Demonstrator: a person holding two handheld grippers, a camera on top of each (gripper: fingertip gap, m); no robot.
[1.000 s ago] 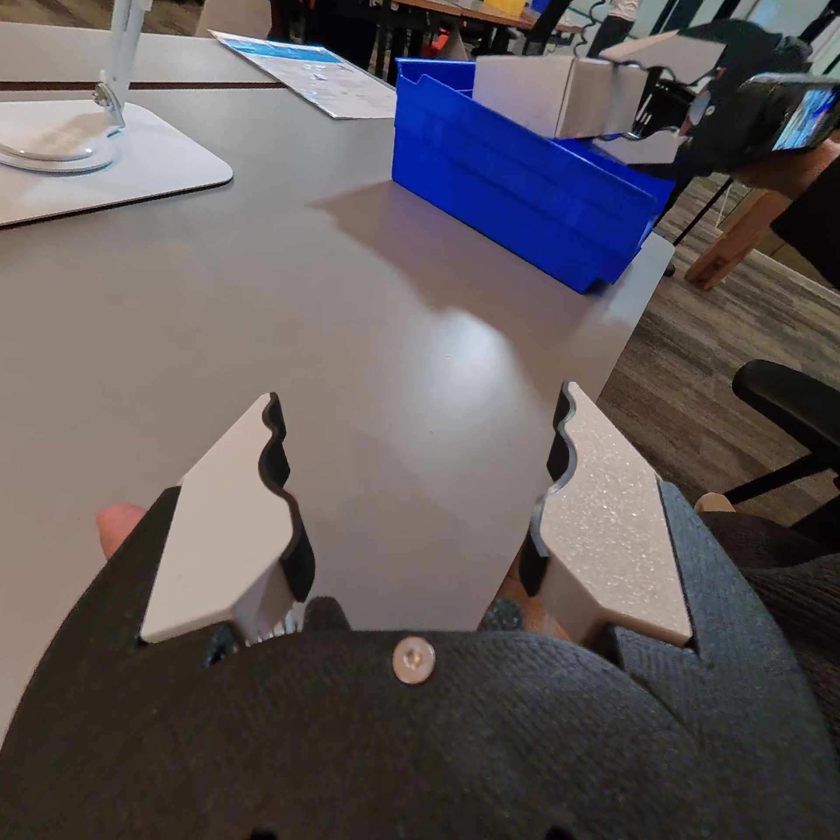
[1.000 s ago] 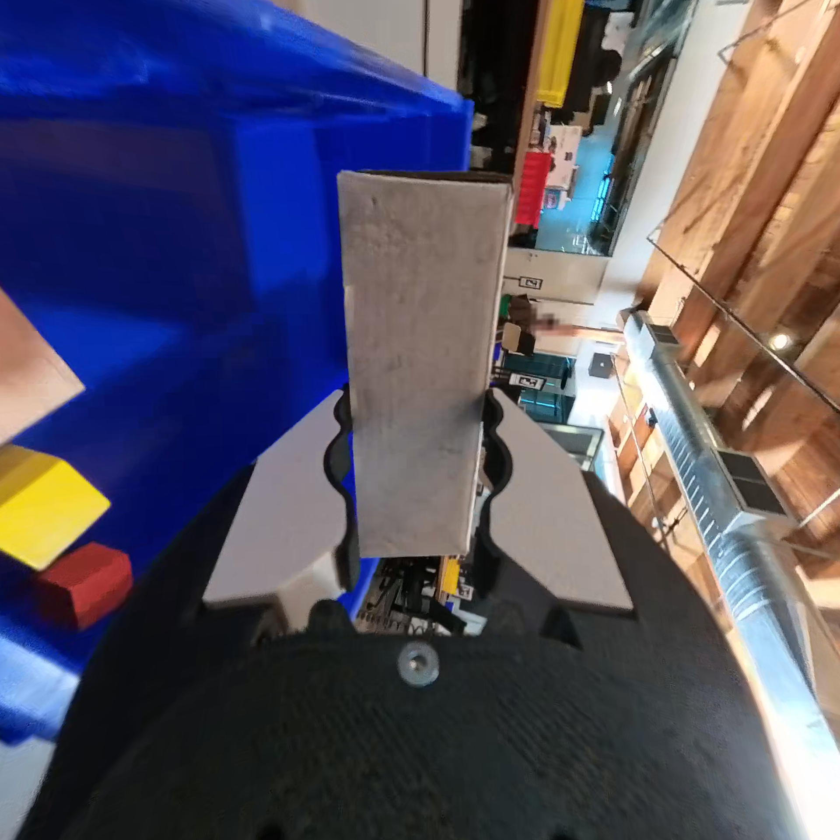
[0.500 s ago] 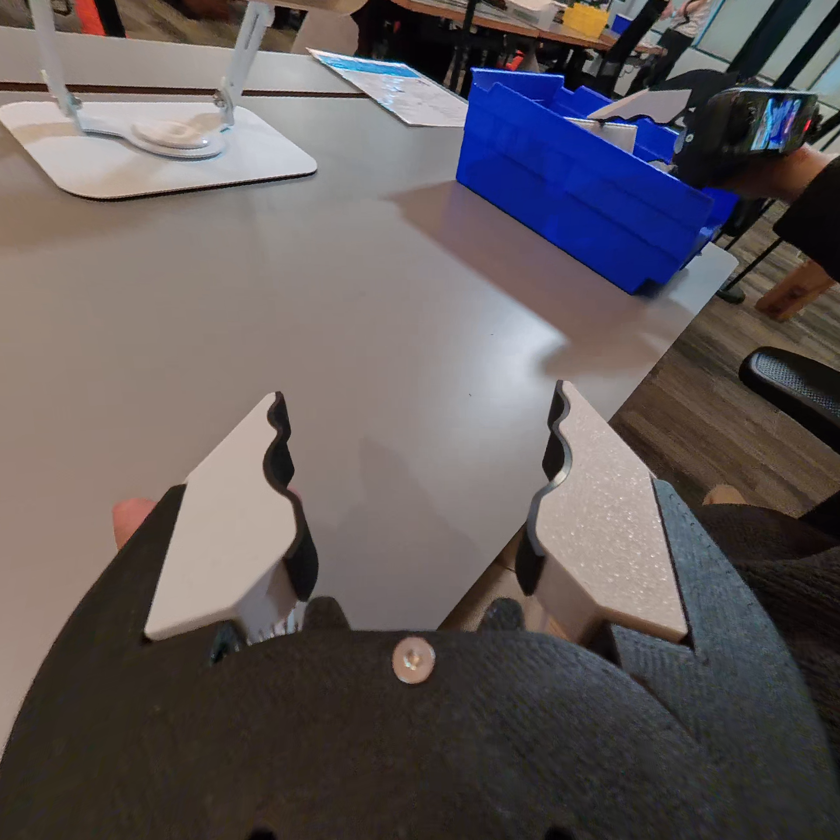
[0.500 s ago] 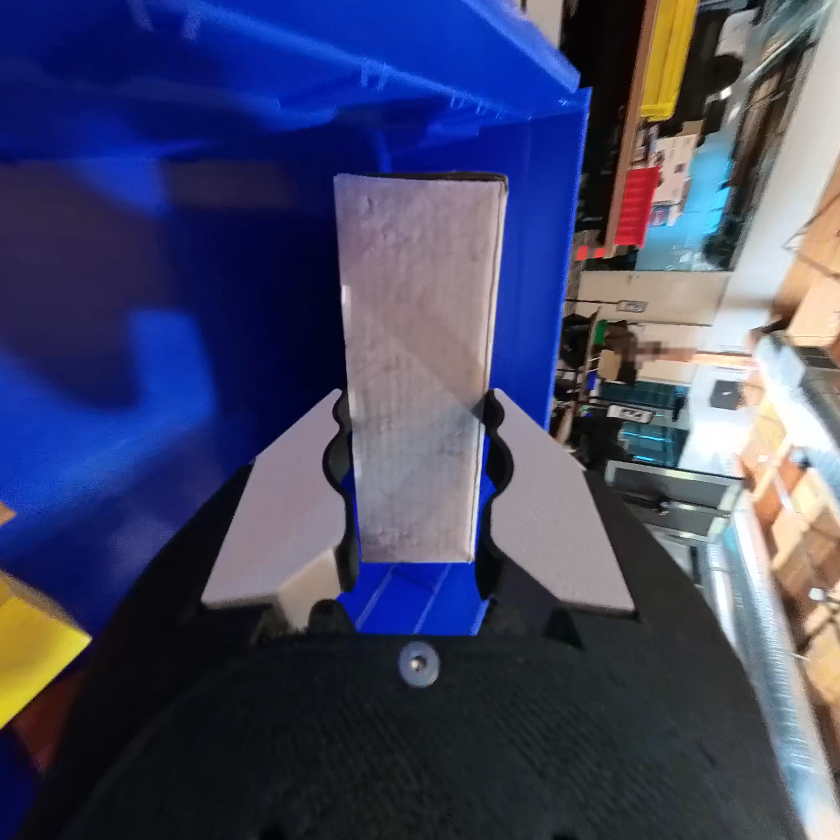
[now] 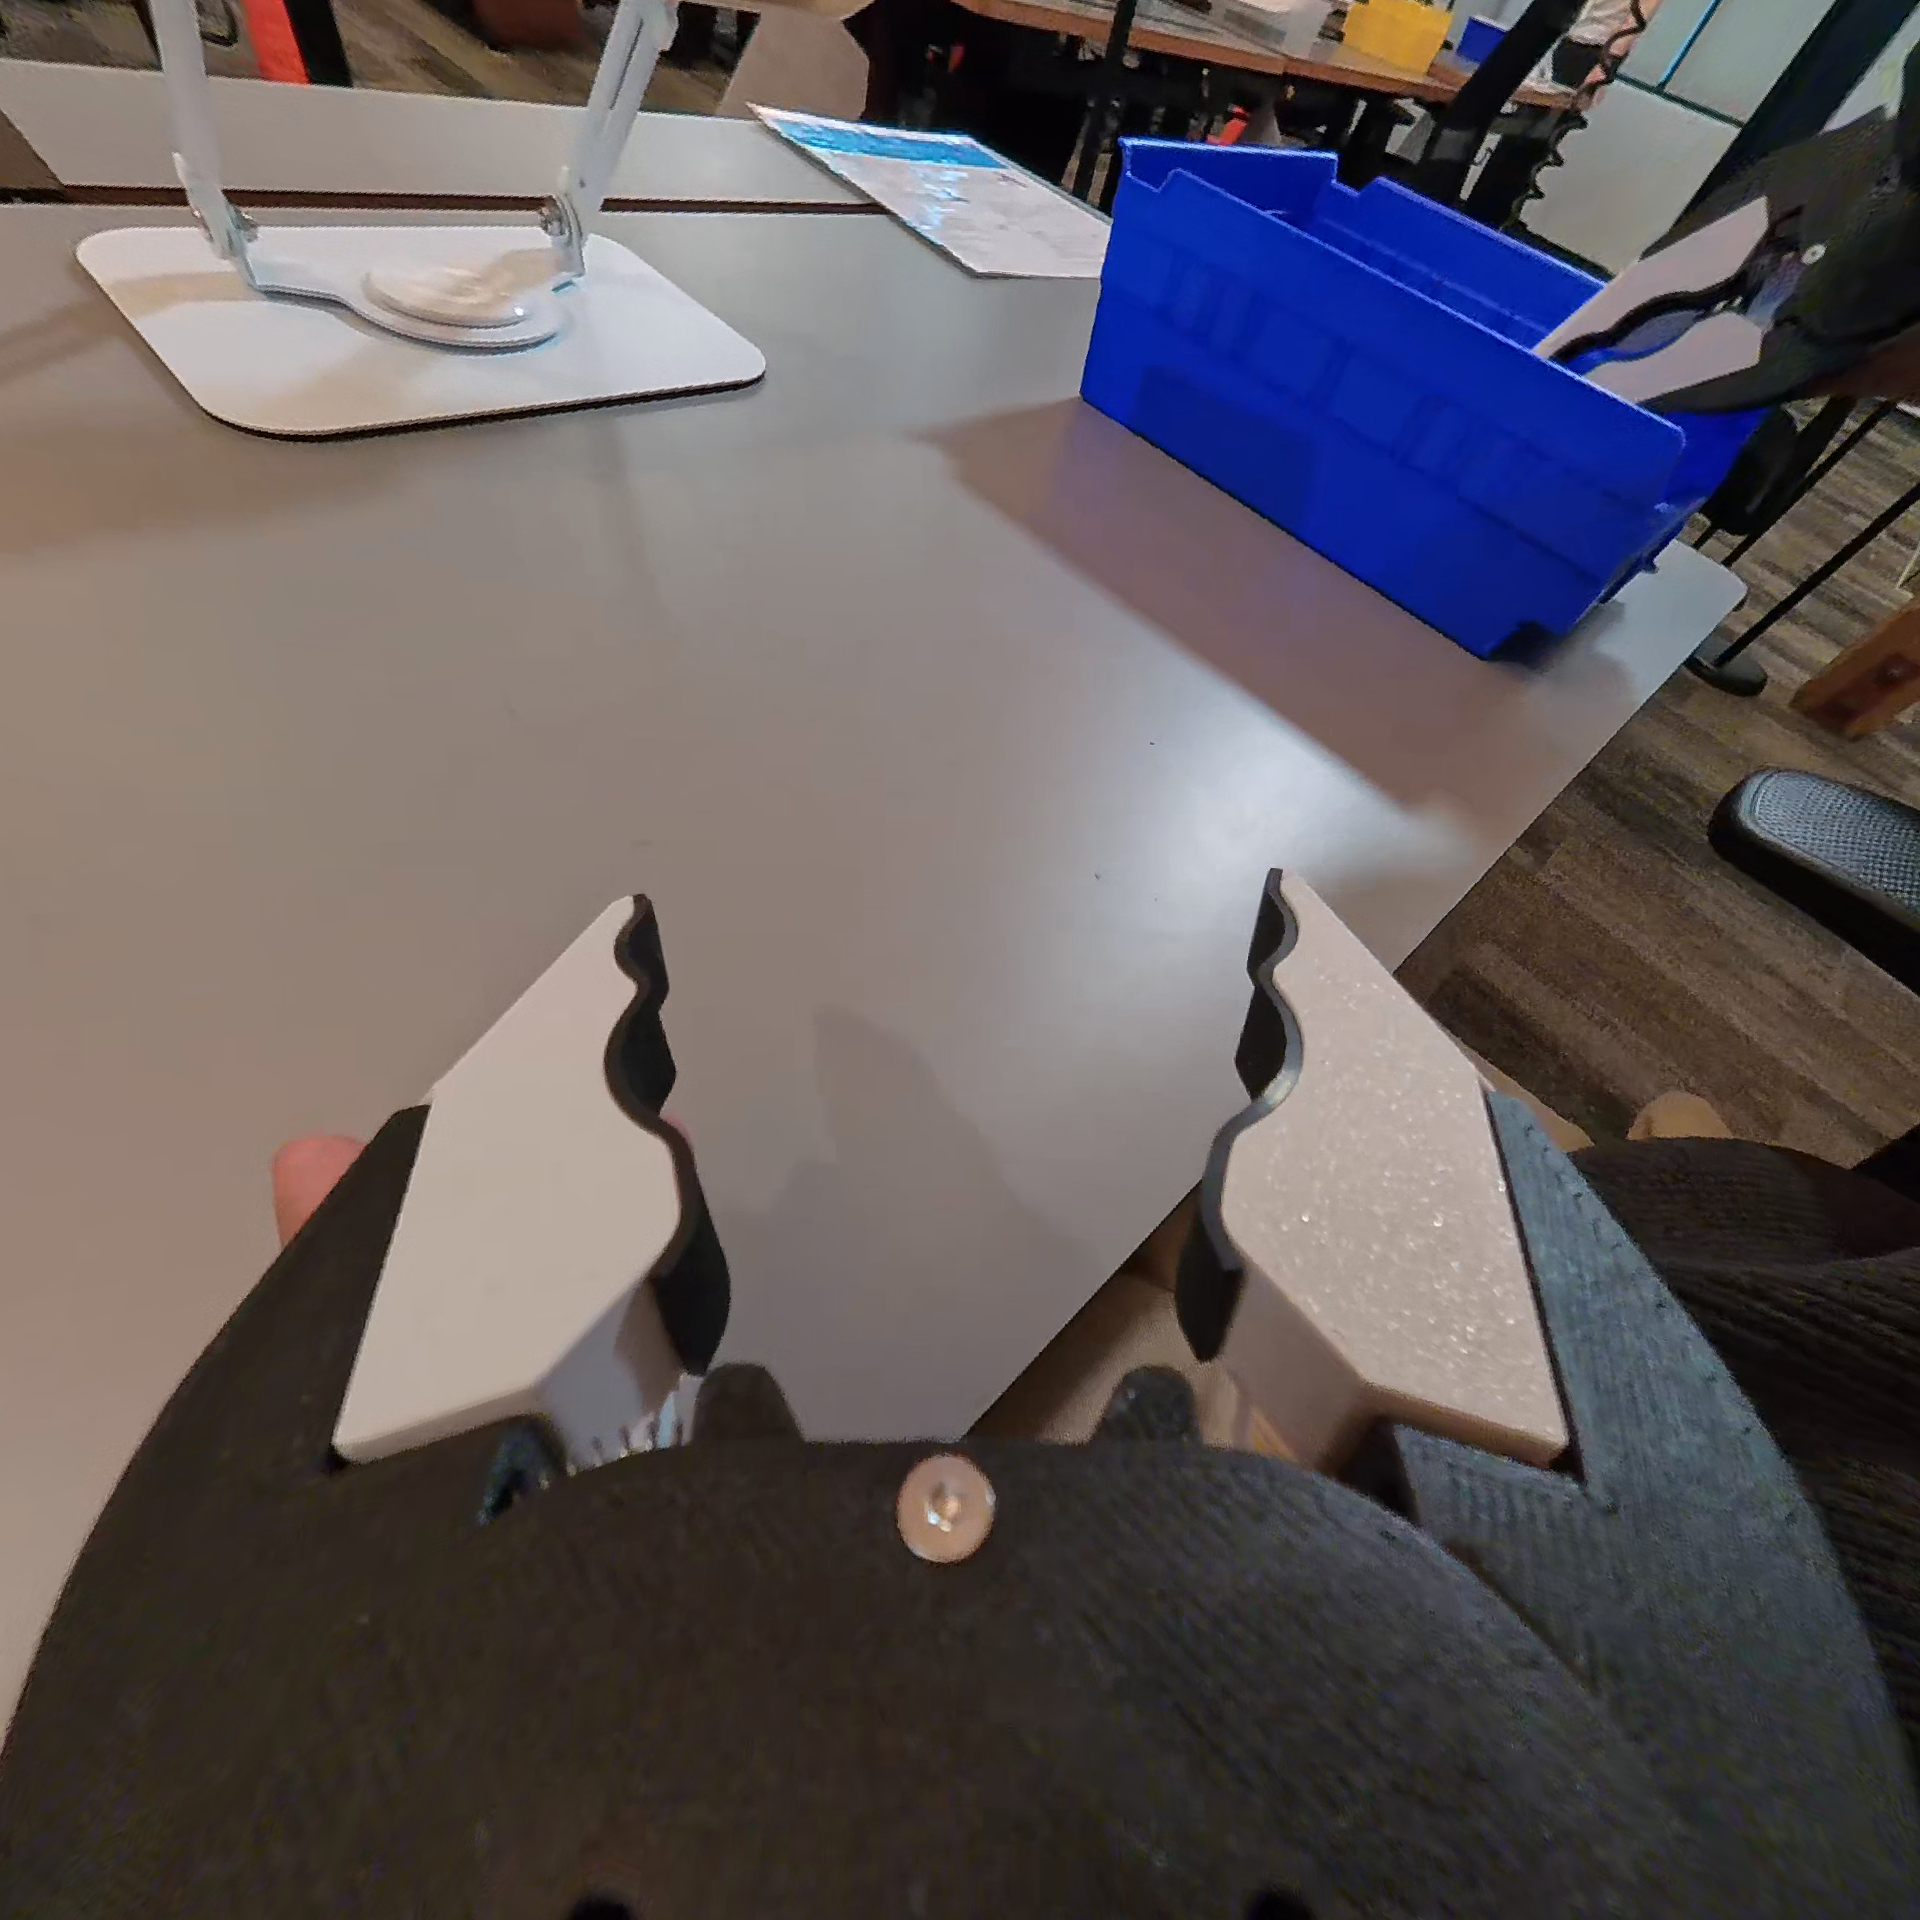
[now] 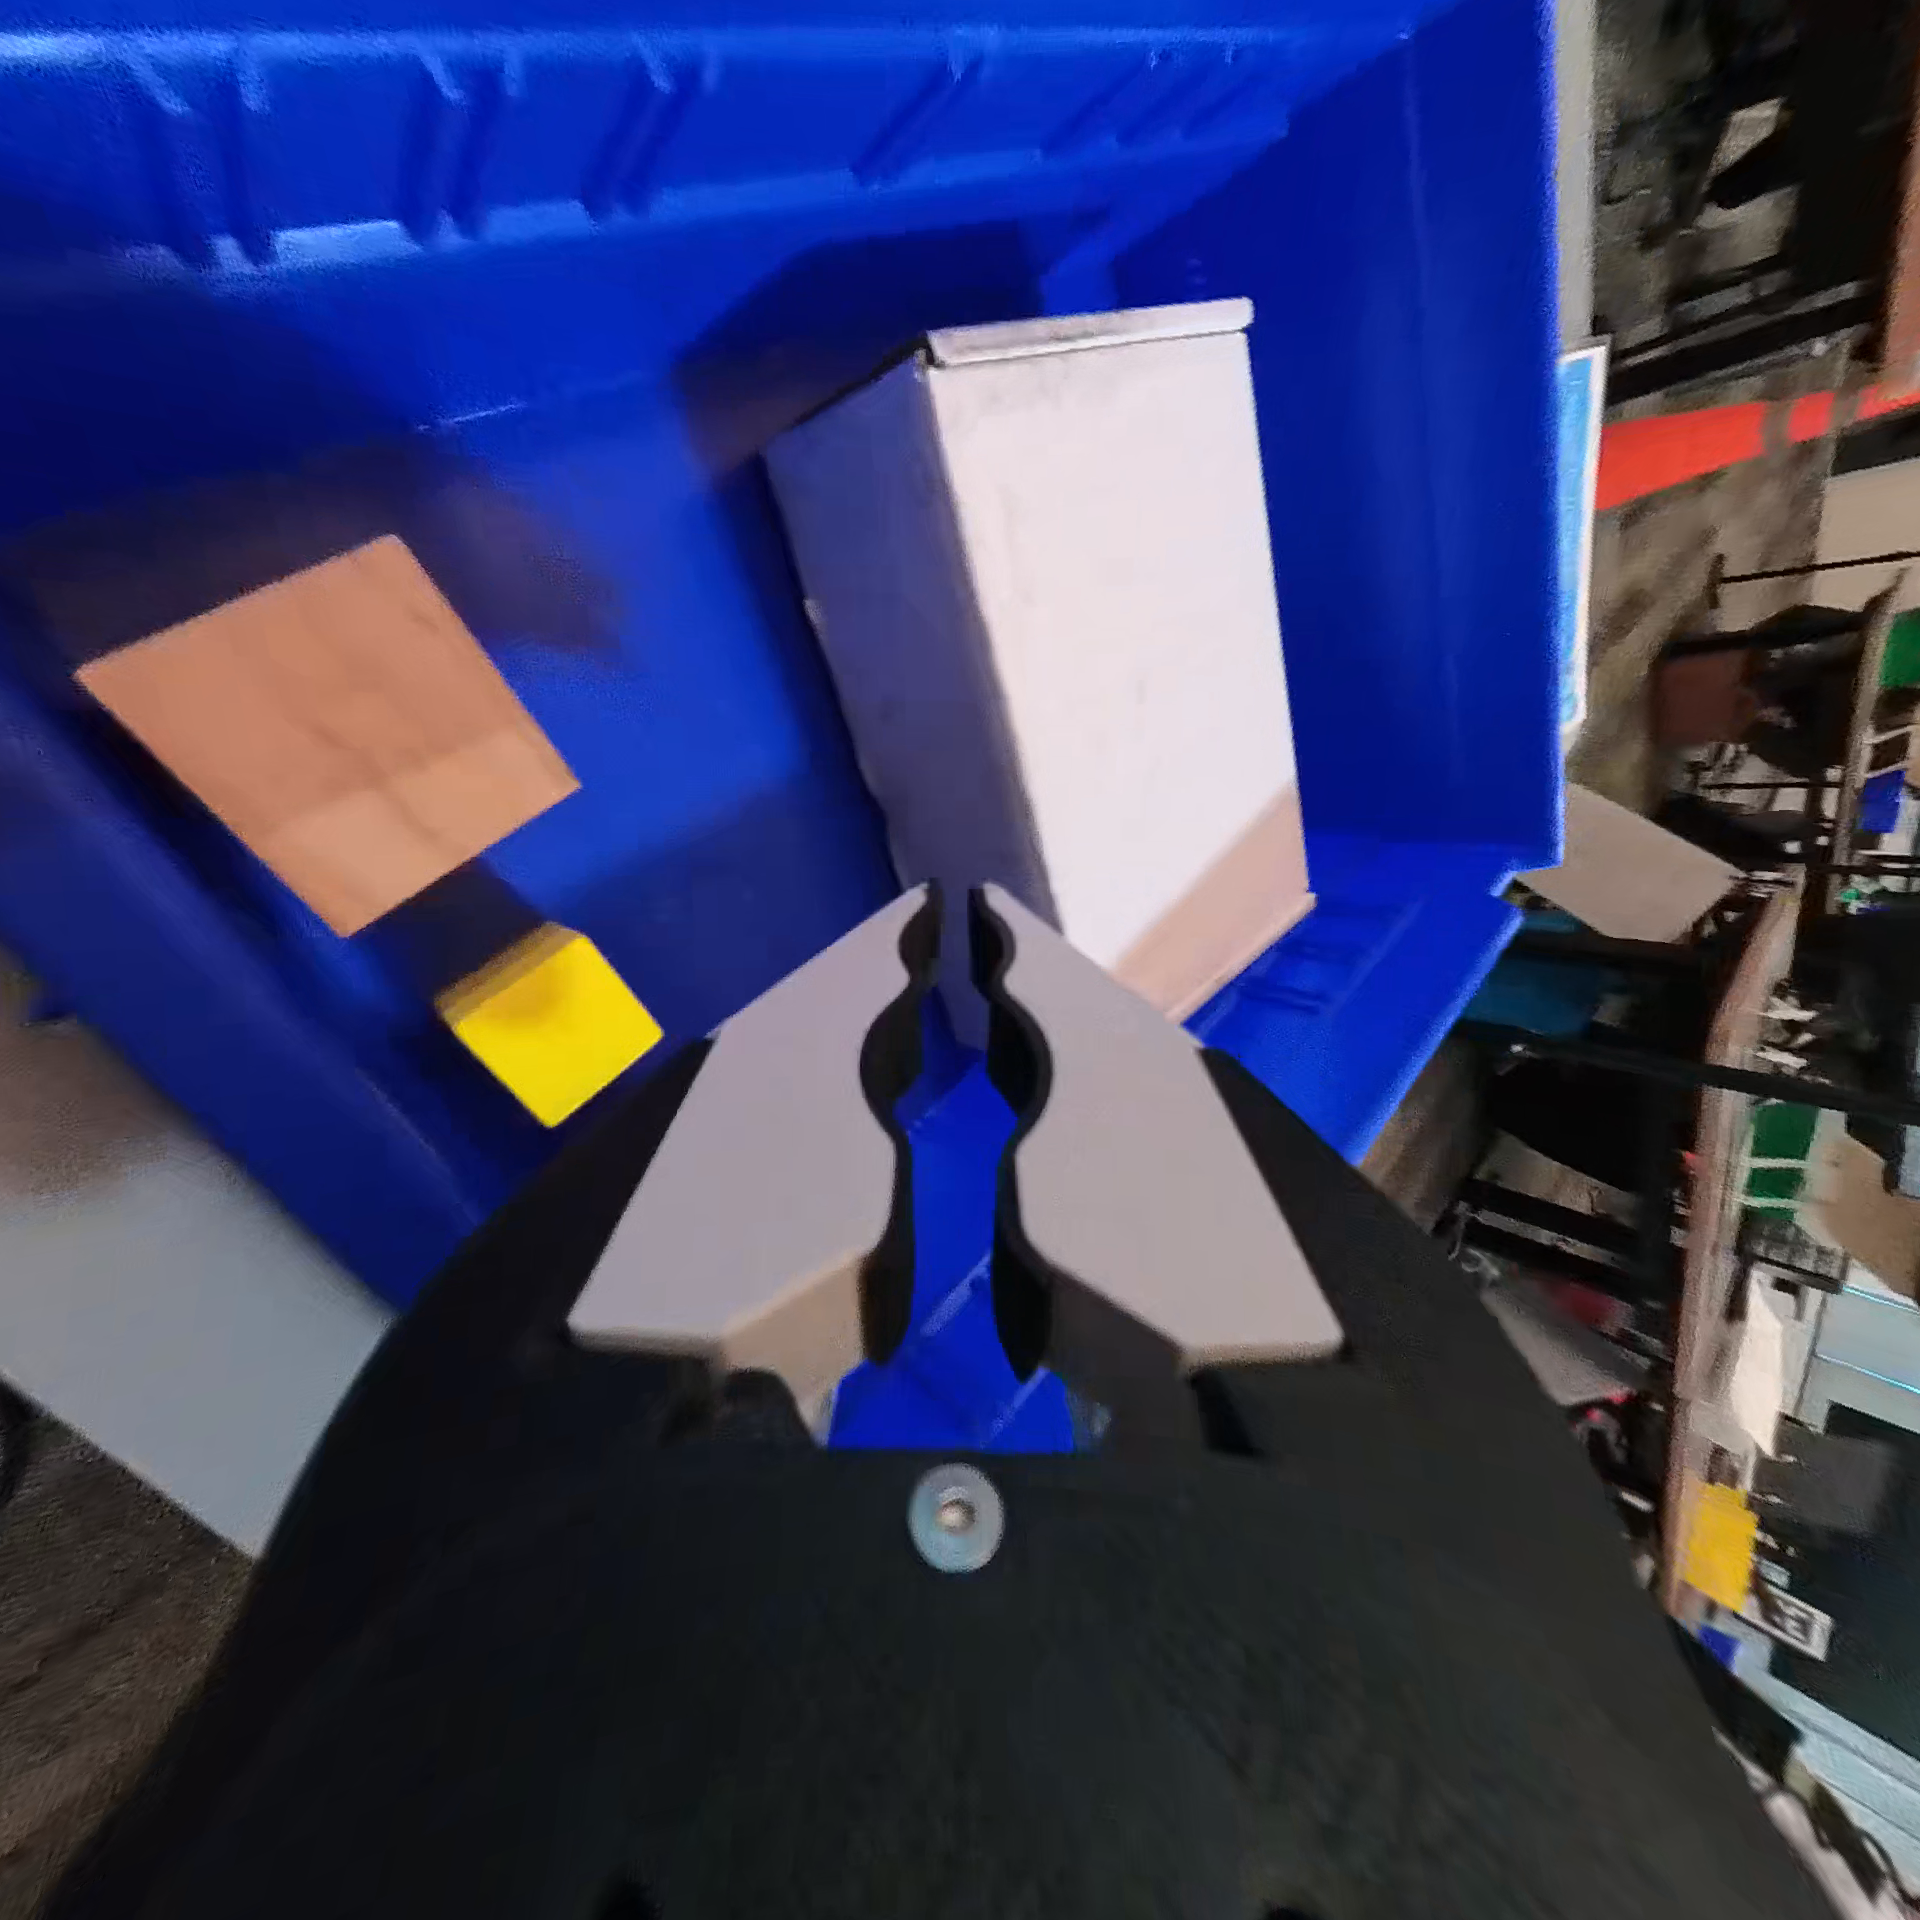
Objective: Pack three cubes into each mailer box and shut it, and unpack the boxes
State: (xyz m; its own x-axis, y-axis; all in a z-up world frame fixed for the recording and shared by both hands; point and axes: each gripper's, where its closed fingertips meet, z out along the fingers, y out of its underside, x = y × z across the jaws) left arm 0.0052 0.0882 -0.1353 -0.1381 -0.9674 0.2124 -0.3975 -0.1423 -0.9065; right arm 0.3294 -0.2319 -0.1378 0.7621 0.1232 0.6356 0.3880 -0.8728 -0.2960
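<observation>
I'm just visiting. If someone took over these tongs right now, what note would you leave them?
Left tongs: open, empty, above the grey table.
Right tongs: almost shut, empty, at the blue bin.
Things: white mailer box stands on end in the bin, looking closed; yellow cube and brown cardboard piece also inside.
Done: box binned. Left: its contents unseen; yellow cube lies loose.

White mailer box [image 6: 1101, 623] shut, lying inside blue bin [image 6: 520, 208].

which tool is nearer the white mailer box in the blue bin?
Right. Right tool sits at the white mailer box inside the blue bin; left tool hovers over bare table, well short.
</observation>
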